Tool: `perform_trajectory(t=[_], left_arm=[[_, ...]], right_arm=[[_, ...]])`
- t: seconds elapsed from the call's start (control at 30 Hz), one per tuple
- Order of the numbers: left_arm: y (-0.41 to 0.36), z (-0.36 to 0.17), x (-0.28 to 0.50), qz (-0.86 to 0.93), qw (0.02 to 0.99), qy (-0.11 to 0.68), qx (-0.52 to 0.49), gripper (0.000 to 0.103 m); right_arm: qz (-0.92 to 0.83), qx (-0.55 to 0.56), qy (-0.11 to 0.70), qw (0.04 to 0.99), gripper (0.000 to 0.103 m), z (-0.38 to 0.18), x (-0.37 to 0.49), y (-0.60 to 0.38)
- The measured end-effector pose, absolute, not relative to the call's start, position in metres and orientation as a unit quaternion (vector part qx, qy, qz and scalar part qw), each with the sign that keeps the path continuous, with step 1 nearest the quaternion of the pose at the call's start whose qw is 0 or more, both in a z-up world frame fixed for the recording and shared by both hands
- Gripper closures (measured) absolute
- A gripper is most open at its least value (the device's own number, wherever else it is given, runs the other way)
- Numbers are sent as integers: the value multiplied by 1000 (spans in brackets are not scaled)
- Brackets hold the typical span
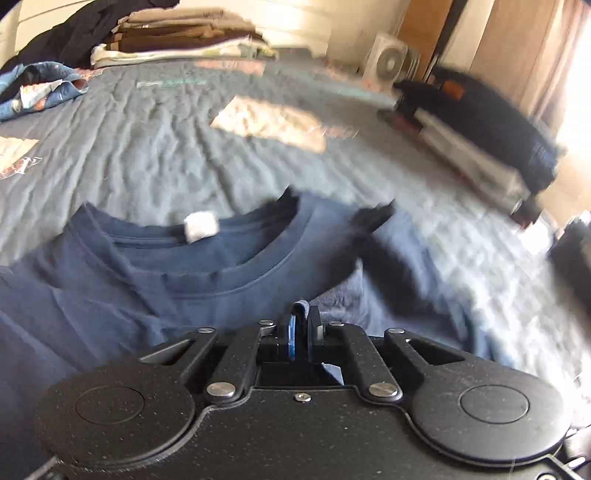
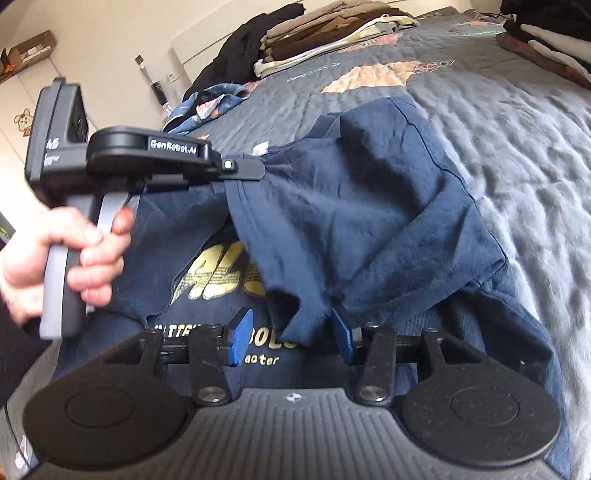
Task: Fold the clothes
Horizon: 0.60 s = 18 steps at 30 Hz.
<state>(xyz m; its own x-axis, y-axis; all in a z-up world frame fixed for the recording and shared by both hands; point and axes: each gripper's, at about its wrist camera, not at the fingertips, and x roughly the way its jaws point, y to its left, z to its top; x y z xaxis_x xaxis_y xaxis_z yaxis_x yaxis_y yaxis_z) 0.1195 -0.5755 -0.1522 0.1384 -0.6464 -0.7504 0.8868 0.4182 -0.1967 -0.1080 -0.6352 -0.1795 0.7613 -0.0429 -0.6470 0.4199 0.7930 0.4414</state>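
A navy T-shirt (image 2: 362,206) with a gold print lies on the grey quilted bed (image 2: 517,122). Its right side and sleeve are folded over toward the middle. In the left wrist view the shirt's collar (image 1: 207,258) with a white tag faces me. My left gripper (image 1: 301,317) is shut on a fold of the navy shirt; it also shows in the right wrist view (image 2: 258,168), held by a hand and pinching cloth near the collar. My right gripper (image 2: 291,332) is open over the shirt's chest, with a hanging sleeve edge between its blue pads (image 2: 242,332).
A stack of folded brown and beige clothes (image 2: 332,33) sits at the far side of the bed, with a crumpled blue patterned garment (image 2: 207,105) beside it. Another folded stack with a dark garment on top (image 1: 491,125) lies on the bed's right. A white fan (image 1: 388,59) stands behind.
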Motion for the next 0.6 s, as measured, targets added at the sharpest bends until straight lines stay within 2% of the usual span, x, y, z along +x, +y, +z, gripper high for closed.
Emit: perform_trajectory(t=[0.07, 0.13, 0.23, 0.4, 0.5, 0.6], left_arm=[[-576, -157, 123, -510, 734, 412, 175, 88], [-571, -151, 125, -509, 739, 404, 176, 71], [-566, -130, 130, -509, 760, 379, 142, 55], [-623, -105, 114, -570, 727, 357, 138, 50], [-671, -112, 95, -588, 710, 345, 174, 45], [-709, -126, 79, -589, 700, 340, 218, 45]], right_arm=[[-119, 294, 329, 890, 56, -179, -109, -636], [-105, 287, 340, 889, 56, -176, -111, -636], [-87, 268, 368, 886, 56, -169, -114, -635], [-121, 280, 320, 897, 55, -145, -133, -649], [-162, 286, 262, 907, 55, -137, -148, -661], [-198, 281, 234, 910, 55, -143, -153, -673]])
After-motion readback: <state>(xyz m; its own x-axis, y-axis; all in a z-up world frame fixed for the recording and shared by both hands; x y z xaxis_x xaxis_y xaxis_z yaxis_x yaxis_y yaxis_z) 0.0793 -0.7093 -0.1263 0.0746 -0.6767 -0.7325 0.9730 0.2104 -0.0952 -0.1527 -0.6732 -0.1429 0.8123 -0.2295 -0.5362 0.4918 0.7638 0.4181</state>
